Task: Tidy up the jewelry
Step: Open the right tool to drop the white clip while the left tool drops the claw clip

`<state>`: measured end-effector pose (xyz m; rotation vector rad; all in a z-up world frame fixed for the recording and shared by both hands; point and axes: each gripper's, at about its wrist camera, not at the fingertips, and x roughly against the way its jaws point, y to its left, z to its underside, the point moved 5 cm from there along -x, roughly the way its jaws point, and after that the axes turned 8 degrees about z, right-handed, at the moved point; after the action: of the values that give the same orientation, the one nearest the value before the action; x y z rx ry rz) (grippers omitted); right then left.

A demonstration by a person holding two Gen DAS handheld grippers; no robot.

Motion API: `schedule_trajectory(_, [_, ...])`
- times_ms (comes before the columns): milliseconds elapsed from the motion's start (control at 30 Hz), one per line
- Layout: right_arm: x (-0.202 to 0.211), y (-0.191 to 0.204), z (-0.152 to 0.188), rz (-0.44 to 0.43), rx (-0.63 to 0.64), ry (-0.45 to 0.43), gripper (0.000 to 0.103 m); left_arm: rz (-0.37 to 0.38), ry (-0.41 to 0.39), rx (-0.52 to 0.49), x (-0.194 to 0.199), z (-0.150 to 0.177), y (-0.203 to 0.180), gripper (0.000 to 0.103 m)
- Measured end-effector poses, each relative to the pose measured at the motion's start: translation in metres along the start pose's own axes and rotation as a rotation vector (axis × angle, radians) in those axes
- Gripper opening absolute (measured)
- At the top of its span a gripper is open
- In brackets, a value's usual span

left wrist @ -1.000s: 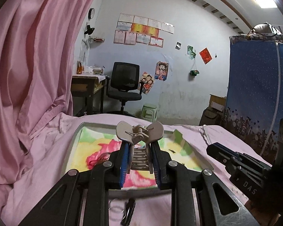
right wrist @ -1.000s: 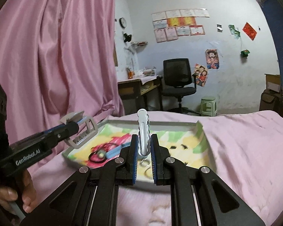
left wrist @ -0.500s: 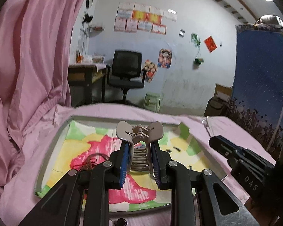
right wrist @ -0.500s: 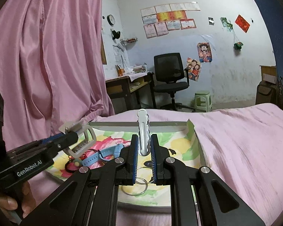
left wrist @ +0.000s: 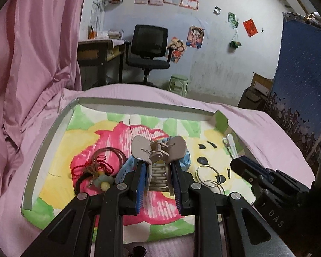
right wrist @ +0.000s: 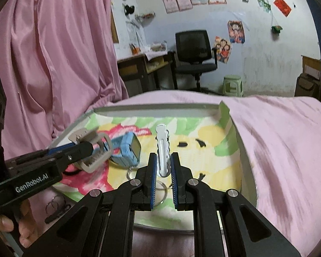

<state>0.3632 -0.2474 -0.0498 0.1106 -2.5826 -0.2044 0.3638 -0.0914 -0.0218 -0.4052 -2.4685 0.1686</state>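
My left gripper (left wrist: 158,167) is shut on a beige claw hair clip (left wrist: 158,150) and hangs low over the flower-patterned tray (left wrist: 139,105). Under and beside it lie a blue watch (left wrist: 124,170), a red and brown cord necklace with beads (left wrist: 96,169) and thin metal rings (left wrist: 205,176). My right gripper (right wrist: 163,159) is shut on a white hair clip (right wrist: 163,147) that stands upright over the right half of the tray (right wrist: 160,107). In the right wrist view the claw clip (right wrist: 92,150) sits just left of the blue watch (right wrist: 128,150).
The tray rests on a pink bedsheet (right wrist: 284,141). Loose metal rings (right wrist: 55,203) and a dark item lie on the sheet outside the tray's near left corner. A pink curtain (left wrist: 32,53) hangs on the left. A hand (right wrist: 8,227) holds the left gripper's handle.
Both grippers have come forward and down over the tray, each still holding its clip. The tray's contents now show close beneath them.
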Motion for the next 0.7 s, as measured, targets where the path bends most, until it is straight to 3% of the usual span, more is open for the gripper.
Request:
schedule_trajectory(367, [-0.023,0.003,0.020,0.026,0.020,0.155,0.012,-0.005,0.146,0.031,-0.016,0.011,0.004,0.022])
schedule_trajectory(700, [-0.027,0.006,0.024,0.044,0.039,0.198,0.012,0.010,0.200,0.049,-0.020,0.016,0.009,0.023])
